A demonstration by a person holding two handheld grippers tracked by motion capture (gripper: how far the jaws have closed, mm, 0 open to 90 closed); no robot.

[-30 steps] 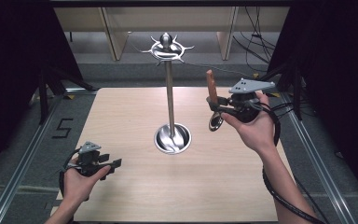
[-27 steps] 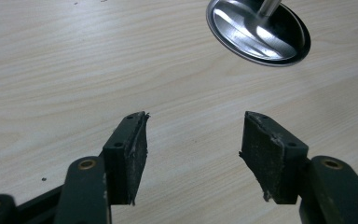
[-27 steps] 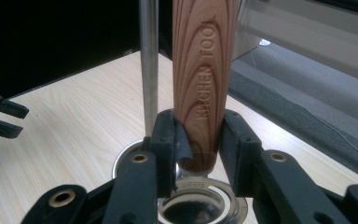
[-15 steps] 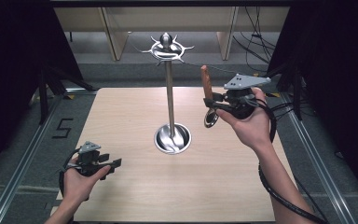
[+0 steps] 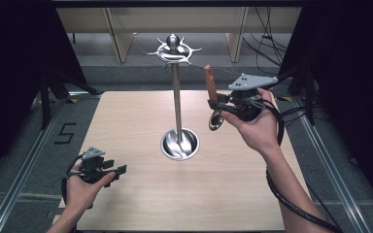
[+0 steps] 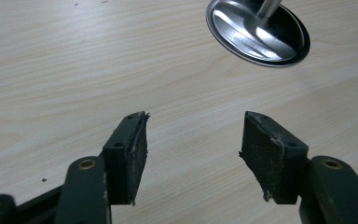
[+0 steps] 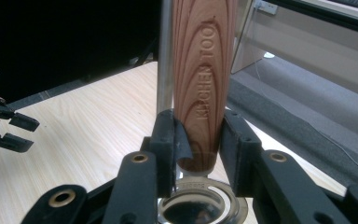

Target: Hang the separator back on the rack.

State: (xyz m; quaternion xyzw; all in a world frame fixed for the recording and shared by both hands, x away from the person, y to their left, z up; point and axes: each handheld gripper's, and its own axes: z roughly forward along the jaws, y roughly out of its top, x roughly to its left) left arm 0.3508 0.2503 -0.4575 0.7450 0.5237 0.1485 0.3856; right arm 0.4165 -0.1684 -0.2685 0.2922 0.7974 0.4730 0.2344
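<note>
Over the last second the right gripper (image 5: 217,103) has risen and moved away from the person, carrying the wooden-handled kitchen tool (image 5: 210,82) higher beside the stand (image 5: 176,87); the handle's tip now reaches closer to the level of the hooked crown (image 5: 174,49) than it did a moment ago. I take this as the lift toward hanging the tool on one of the crown's hooks, with the hanging itself not yet done, since the tool is well apart from the crown. The right gripper is clamped on the tool: in the right gripper view its jaws press the lower end of the wooden handle (image 7: 204,84) from both sides, the handle stands upright above them, and the metal ring end (image 7: 200,205) hangs just below them. The stand's pole (image 7: 165,56) is just behind the handle, to its left there. The left gripper (image 5: 111,171) has stayed low over the near left of the table (image 5: 126,121), jaws parted and holding nothing, with the stand's round base (image 6: 257,31) ahead and to its right.
</note>
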